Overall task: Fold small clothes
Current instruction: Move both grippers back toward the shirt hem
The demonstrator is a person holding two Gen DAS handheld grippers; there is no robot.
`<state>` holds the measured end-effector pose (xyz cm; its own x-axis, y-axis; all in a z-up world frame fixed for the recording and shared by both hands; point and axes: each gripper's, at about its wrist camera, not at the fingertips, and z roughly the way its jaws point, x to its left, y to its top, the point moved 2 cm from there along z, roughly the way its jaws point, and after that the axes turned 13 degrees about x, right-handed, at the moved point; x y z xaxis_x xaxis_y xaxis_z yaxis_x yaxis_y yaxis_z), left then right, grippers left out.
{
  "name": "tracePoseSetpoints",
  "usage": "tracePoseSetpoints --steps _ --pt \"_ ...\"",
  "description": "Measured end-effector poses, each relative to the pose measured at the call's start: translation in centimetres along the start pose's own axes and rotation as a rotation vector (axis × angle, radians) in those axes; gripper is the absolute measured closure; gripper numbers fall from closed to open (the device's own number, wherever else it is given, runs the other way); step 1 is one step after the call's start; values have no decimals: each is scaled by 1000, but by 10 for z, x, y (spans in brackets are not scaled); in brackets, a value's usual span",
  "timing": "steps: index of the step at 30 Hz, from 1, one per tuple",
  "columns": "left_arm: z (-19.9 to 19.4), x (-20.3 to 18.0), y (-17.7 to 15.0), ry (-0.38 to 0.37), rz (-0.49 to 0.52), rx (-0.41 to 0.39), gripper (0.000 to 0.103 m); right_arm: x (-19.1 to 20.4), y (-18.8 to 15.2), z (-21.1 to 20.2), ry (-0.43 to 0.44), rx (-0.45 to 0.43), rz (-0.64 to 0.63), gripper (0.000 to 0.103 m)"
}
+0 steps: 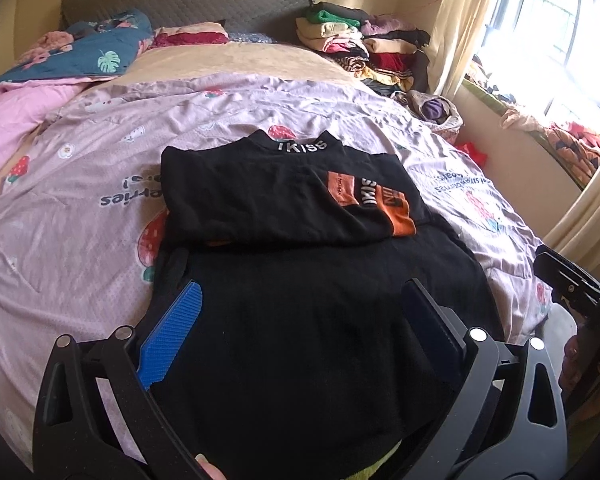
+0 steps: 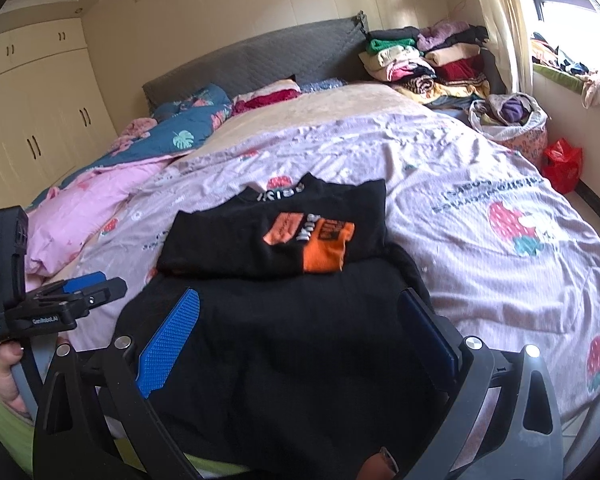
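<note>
A black garment with an orange patch (image 1: 296, 200) lies on the bed, its top part folded; it also shows in the right wrist view (image 2: 284, 240). Its lower black part (image 1: 308, 328) spreads toward me. My left gripper (image 1: 304, 292) hovers over that lower part, jaws wide apart, blue fingers (image 1: 176, 328) empty. My right gripper (image 2: 300, 300) is likewise open over the lower black part (image 2: 292, 352), nothing between its fingers (image 2: 172, 336). The left gripper's body appears at the left edge of the right wrist view (image 2: 52, 304).
The bed has a lilac strawberry-print sheet (image 1: 80, 216) with pink and teal quilts (image 1: 84, 52) at the far left. Folded clothes piles (image 1: 360, 44) sit by the grey headboard. A cloth basket (image 2: 512, 120), a red bag (image 2: 562, 164) and a window are at right.
</note>
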<state>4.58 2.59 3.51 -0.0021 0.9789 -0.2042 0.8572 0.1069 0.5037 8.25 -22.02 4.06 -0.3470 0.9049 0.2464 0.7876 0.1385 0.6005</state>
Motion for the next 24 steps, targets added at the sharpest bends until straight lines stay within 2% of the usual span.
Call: tracePoseSetpoints --steps 24 --pt "11 33 -42 51 -21 80 10 -21 -39 11 -38 100 37 5"
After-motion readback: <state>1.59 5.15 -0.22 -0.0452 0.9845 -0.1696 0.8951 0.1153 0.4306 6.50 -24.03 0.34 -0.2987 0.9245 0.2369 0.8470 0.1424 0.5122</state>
